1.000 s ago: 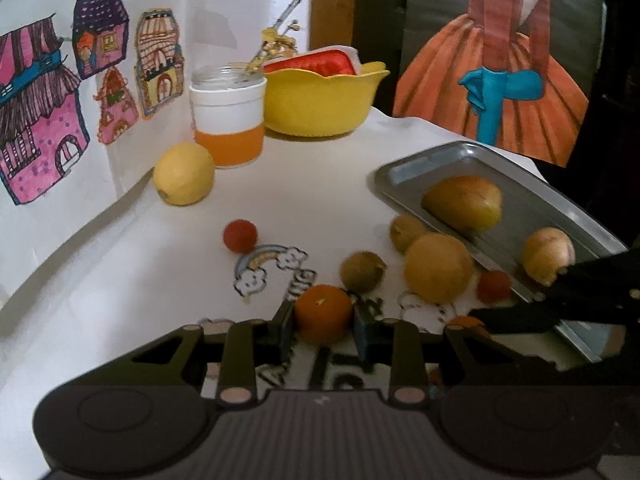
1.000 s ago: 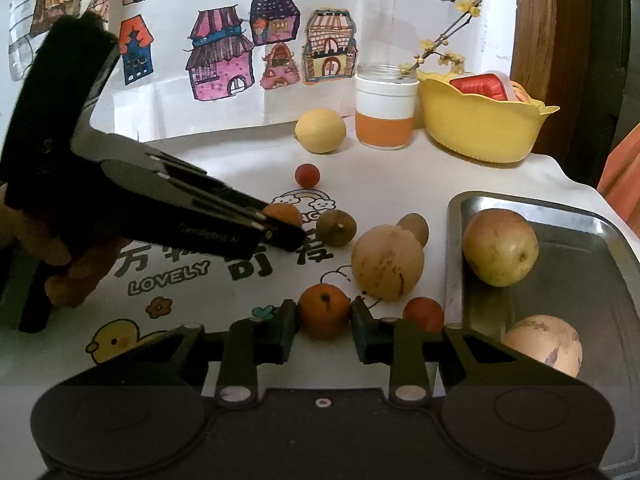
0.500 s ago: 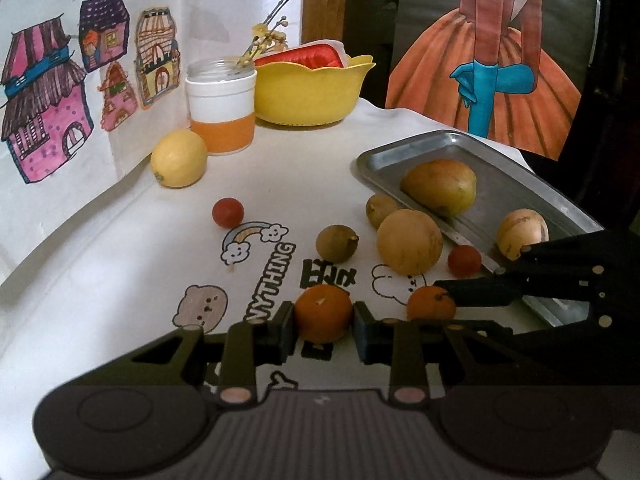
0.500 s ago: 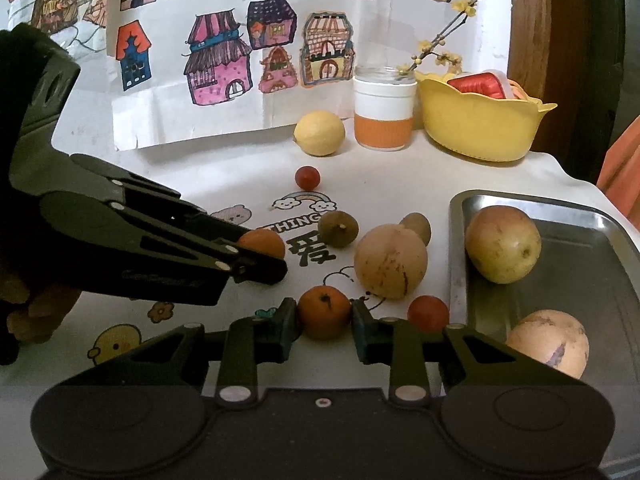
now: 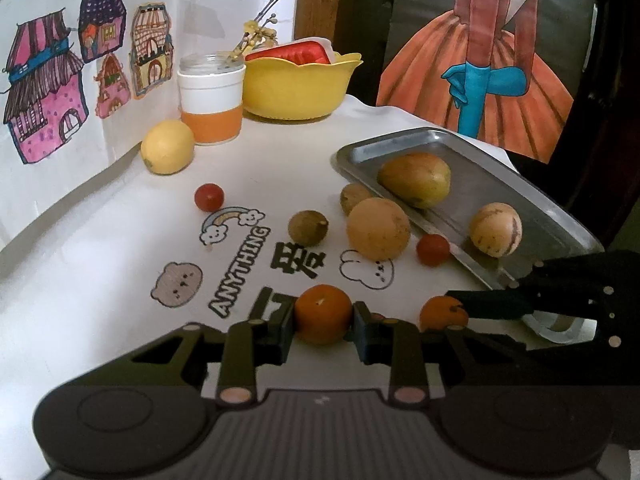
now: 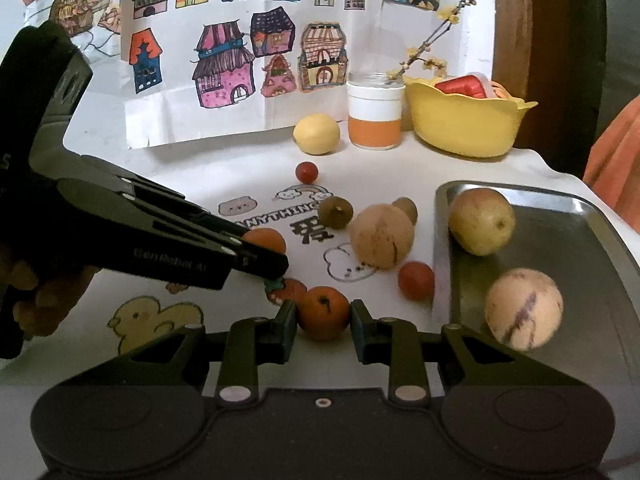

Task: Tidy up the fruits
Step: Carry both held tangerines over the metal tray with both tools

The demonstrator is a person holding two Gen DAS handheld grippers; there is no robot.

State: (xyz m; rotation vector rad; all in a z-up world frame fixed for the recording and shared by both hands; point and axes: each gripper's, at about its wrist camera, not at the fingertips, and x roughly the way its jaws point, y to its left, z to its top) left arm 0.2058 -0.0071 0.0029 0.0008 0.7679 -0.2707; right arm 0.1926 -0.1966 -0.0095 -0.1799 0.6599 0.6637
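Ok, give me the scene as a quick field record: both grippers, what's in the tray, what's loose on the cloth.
left gripper: shut on an orange
right gripper: shut on a second orange
tray: holds a yellow-green pear and a pale striped melon
loose on cloth: tan round fruit, two cherry tomatoes, two kiwis, lemon
back of table: orange-banded jar, yellow bowl
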